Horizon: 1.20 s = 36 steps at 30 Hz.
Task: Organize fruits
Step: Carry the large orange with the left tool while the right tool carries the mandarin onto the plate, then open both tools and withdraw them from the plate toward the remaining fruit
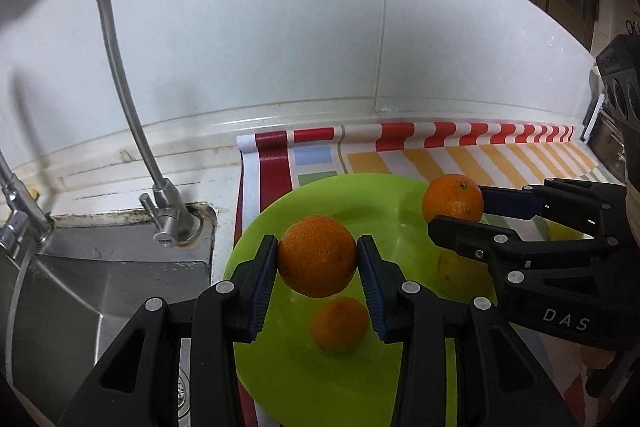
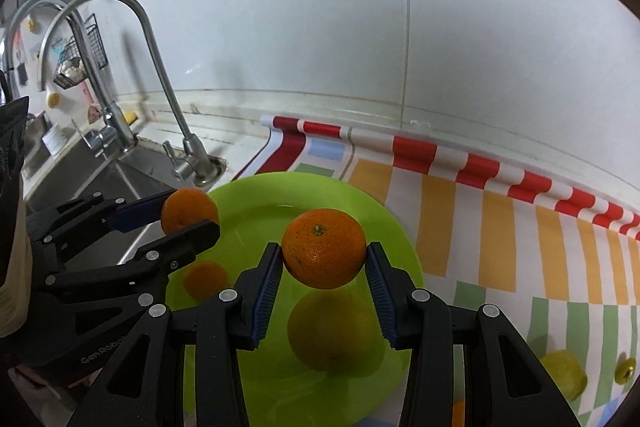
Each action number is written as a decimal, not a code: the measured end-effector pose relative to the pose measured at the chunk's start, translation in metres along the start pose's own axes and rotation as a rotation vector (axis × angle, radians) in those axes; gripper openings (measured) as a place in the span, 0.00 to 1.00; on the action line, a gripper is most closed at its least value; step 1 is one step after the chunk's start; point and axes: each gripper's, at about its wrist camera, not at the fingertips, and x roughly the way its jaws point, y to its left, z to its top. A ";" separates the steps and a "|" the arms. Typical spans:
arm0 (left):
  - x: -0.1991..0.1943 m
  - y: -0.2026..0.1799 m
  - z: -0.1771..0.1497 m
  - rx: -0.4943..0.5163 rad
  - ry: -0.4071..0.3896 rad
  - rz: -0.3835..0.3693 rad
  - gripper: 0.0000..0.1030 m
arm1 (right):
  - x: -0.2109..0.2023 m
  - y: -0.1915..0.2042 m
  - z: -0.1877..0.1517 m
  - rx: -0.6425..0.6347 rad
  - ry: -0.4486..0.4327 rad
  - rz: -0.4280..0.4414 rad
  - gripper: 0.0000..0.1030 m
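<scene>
Above the green plate [image 1: 260,367], each tool grasps an orange: left tool [image 1: 317,261] over the plate's left, right tool [image 2: 324,259] over its right; release lies straight down.

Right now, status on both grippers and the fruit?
Left gripper shut on orange. Right gripper shut on second orange. Both above green plate. Nothing in the way.

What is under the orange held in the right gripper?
The green plate lies under the orange held by the right gripper, showing only the fruit's reflection. The plate's near edge is hidden behind the gripper.
</scene>
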 end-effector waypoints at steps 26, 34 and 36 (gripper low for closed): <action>-0.093 -0.030 -0.004 -0.040 -0.116 0.075 0.70 | -0.092 -0.010 -0.022 0.062 -0.138 -0.088 0.65; -0.131 -0.054 -0.010 -0.057 -0.167 0.078 0.79 | -0.140 -0.018 -0.041 0.081 -0.191 -0.115 0.71; -0.139 -0.063 -0.012 -0.050 -0.177 0.081 0.80 | -0.152 -0.022 -0.047 0.091 -0.201 -0.119 0.72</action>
